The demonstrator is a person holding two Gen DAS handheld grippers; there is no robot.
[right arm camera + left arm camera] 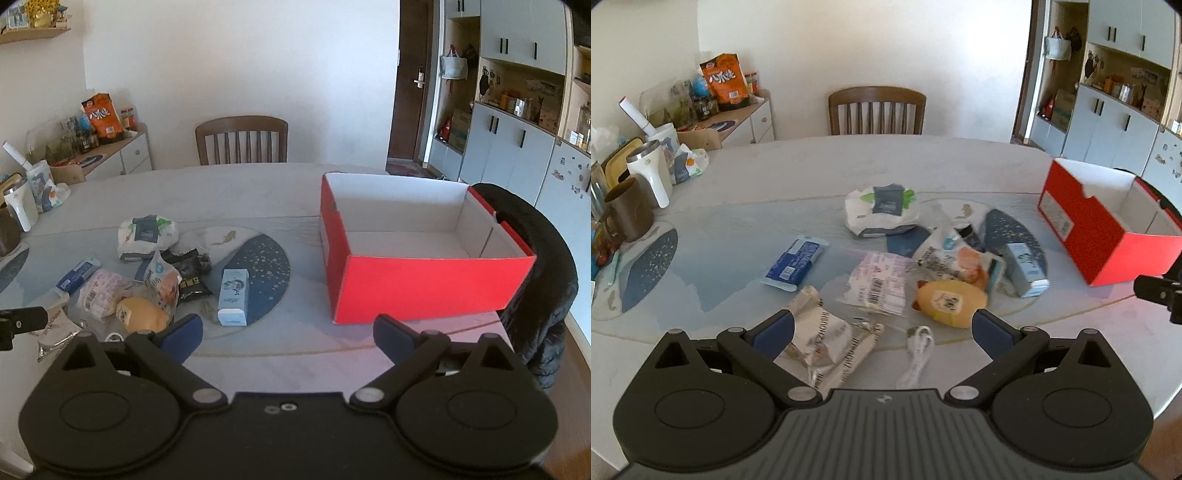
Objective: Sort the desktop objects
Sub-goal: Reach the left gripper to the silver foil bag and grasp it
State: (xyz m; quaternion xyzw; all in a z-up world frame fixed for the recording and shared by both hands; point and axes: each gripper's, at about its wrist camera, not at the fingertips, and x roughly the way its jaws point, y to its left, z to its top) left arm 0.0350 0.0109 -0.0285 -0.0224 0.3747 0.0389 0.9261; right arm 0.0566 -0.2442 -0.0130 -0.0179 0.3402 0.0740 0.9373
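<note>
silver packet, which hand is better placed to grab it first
Left. The silver packet lies between the open fingers of the left gripper. The right gripper, also open, faces bare table before the red box, with the packet off to its left.

I see a red cardboard box [424, 284], white inside and open-topped, upright at the table's right. Left of it lie a pale-blue carton [232, 295], a yellow rounded packet [947, 302], a silver foil pouch [827, 343], a blue wrapped bar [794, 264] and a coiled white cable [918, 350].
</note>
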